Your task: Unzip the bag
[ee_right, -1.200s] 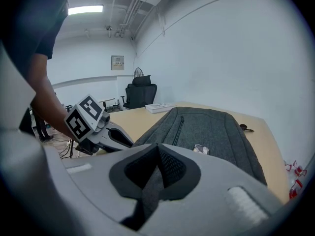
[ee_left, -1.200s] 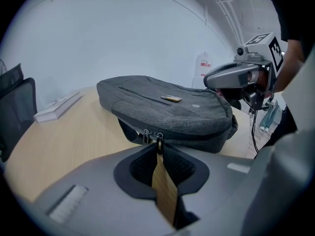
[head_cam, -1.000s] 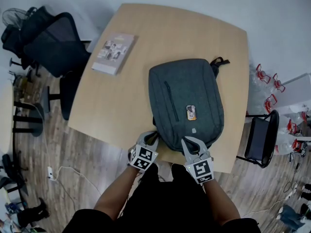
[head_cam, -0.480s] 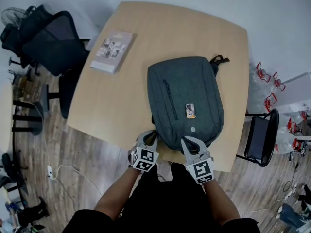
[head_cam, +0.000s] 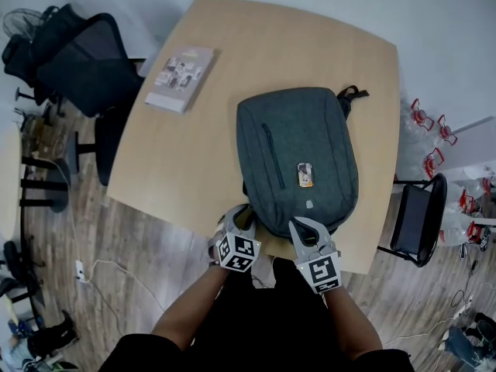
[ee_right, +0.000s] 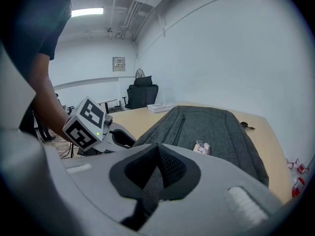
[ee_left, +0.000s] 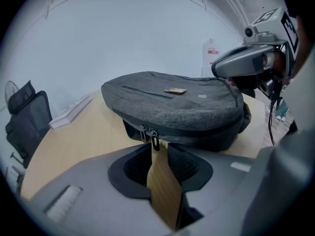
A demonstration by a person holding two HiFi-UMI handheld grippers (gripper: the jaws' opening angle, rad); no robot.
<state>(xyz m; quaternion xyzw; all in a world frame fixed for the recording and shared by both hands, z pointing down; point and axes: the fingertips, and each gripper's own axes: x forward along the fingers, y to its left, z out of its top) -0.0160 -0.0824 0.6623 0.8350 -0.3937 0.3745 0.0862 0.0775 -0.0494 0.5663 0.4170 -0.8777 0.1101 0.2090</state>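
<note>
Left claw [head_cam: 237, 217] rolled inward; bag's [head_cam: 298, 161] zipper pulls [ee_left: 149, 132] hidden beneath it overhead.

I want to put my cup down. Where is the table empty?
Biggest bare patch: the table left of the bag, nearer than the book. Another lies beyond the bag's far end. The near edge is crowded: left gripper and right gripper meet the bag there.
</note>
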